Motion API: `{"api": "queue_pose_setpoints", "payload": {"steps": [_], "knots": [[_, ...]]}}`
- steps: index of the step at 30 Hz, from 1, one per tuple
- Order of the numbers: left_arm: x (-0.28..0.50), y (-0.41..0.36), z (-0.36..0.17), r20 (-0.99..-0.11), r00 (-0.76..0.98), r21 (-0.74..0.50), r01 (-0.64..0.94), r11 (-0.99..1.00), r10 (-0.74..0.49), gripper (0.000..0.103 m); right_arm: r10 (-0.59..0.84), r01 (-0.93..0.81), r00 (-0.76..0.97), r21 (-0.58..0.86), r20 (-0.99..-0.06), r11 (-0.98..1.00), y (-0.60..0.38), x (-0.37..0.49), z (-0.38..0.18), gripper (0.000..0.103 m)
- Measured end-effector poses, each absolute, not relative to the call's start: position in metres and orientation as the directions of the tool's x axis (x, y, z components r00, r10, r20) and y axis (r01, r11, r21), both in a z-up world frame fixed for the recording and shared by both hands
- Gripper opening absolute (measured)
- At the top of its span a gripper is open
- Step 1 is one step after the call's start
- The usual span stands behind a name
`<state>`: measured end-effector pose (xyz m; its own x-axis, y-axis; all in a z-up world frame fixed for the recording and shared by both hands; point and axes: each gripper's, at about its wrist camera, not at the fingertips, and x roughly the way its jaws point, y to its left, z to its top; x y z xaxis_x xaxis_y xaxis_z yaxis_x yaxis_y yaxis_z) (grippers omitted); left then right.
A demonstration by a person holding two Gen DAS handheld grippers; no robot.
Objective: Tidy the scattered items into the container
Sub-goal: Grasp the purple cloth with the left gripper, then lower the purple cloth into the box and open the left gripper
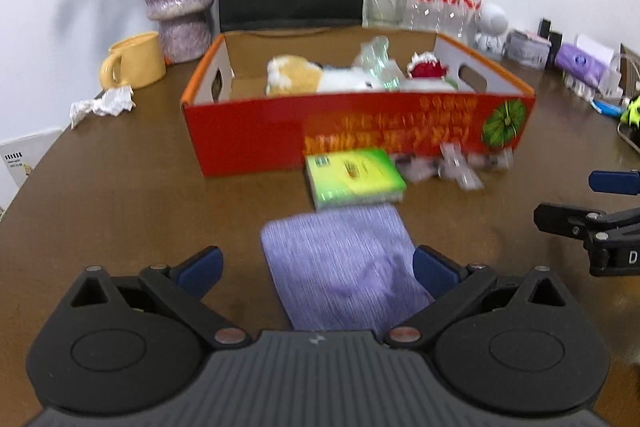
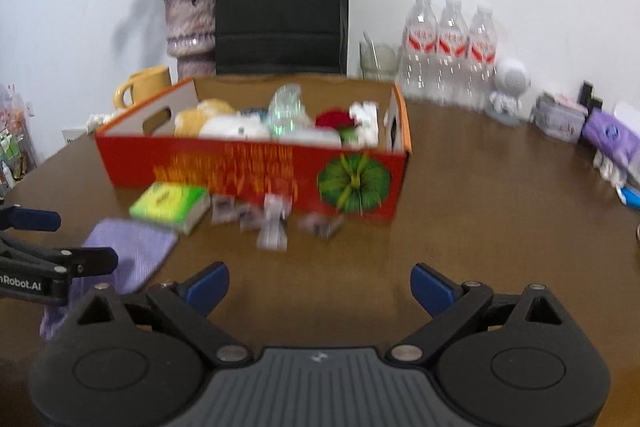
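Note:
A red cardboard box (image 1: 256,131) (image 2: 240,167) stands on the brown table and holds a plush toy (image 1: 304,77), crumpled plastic (image 1: 374,61) and a red item (image 1: 426,69). In front of it lie a green packet (image 1: 354,177) (image 2: 170,205), several small clear wrappers (image 1: 456,165) (image 2: 272,221) and a purple cloth (image 1: 344,267) (image 2: 132,251). My left gripper (image 1: 318,269) is open, its fingers on either side of the cloth's near part. My right gripper (image 2: 320,287) is open and empty over bare table, short of the wrappers.
A crumpled tissue (image 1: 104,103), a yellow mug (image 1: 136,61) and a vase (image 1: 178,1) of dried flowers stand at the back left. A black bag (image 2: 280,7), water bottles (image 2: 450,47), a white figurine (image 2: 508,91) and purple tissue pack (image 2: 610,137) line the back and right.

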<state>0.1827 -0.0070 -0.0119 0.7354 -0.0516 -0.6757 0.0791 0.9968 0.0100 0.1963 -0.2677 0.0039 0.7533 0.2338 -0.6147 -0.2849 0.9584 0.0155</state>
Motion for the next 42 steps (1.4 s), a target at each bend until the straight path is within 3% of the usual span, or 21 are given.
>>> {"api": "queue_pose_setpoints", "payload": {"steps": [4, 6, 7, 8, 9, 10, 11, 18, 23, 25, 28, 30, 32, 42], "knots": [[0.183, -0.014, -0.023, -0.689, 0.724, 0.02, 0.065, 0.998, -0.033, 0.102, 0.237, -0.286, 0.747, 0.022, -0.621, 0.958, -0.272, 0.184, -0.002, 0.098], [0.182, -0.015, -0.027, -0.684, 0.729, 0.002, 0.056, 0.998, -0.039, 0.096, 0.237, -0.284, 0.748, 0.024, -0.62, 0.958, -0.274, 0.18, -0.003, 0.098], [0.18, -0.014, -0.028, -0.669, 0.742, -0.002, 0.057, 0.998, -0.044, 0.087, 0.237, -0.284, 0.748, 0.024, -0.62, 0.959, -0.273, 0.179, -0.003, 0.098], [0.179, -0.014, -0.027, -0.656, 0.753, 0.001, 0.063, 0.998, -0.048, 0.067, 0.238, -0.284, 0.748, 0.025, -0.62, 0.958, -0.274, 0.178, -0.003, 0.098], [0.178, -0.014, -0.025, -0.648, 0.76, -0.005, 0.067, 0.998, -0.054, 0.054, 0.239, -0.285, 0.747, 0.026, -0.621, 0.958, -0.273, 0.178, -0.004, 0.098], [0.177, -0.012, -0.023, -0.645, 0.762, -0.014, 0.064, 0.998, -0.059, 0.028, 0.239, -0.285, 0.746, 0.026, -0.622, 0.958, -0.273, 0.179, -0.004, 0.098], [0.178, -0.009, -0.021, -0.644, 0.762, -0.033, 0.063, 0.998, -0.069, 0.016, 0.24, -0.287, 0.745, 0.026, -0.623, 0.958, -0.273, 0.18, -0.005, 0.098], [0.173, 0.022, -0.005, -0.59, 0.803, -0.121, 0.011, 0.993, -0.081, 0.011, 0.237, -0.274, 0.755, 0.035, -0.611, 0.961, -0.271, 0.206, -0.003, 0.096], [0.194, 0.04, 0.005, -0.567, 0.822, -0.158, -0.032, 0.987, -0.064, 0.011, 0.226, -0.245, 0.759, 0.053, -0.611, 0.968, -0.268, 0.243, -0.001, 0.087], [0.205, 0.043, 0.005, -0.568, 0.821, -0.164, -0.037, 0.986, -0.064, 0.011, 0.225, -0.24, 0.751, 0.061, -0.621, 0.969, -0.265, 0.256, -0.001, 0.074], [0.217, 0.046, -0.001, -0.58, 0.812, -0.18, -0.043, 0.983, -0.07, 0.011, 0.237, -0.242, 0.734, 0.081, -0.637, 0.967, -0.26, 0.274, -0.005, 0.066], [0.22, 0.046, -0.006, -0.587, 0.806, -0.189, -0.041, 0.981, -0.08, 0.011, 0.242, -0.241, 0.725, 0.091, -0.645, 0.966, -0.258, 0.28, -0.009, 0.053], [0.221, 0.046, -0.01, -0.591, 0.802, -0.191, -0.037, 0.981, -0.084, 0.011, 0.257, -0.246, 0.71, 0.111, -0.656, 0.963, -0.257, 0.284, -0.015, 0.015], [0.206, 0.046, -0.005, -0.566, 0.816, -0.216, -0.008, 0.976, -0.118, 0.011, 0.315, -0.277, 0.743, 0.157, -0.59, 0.948, -0.265, 0.256, -0.005, 0.011]]}}
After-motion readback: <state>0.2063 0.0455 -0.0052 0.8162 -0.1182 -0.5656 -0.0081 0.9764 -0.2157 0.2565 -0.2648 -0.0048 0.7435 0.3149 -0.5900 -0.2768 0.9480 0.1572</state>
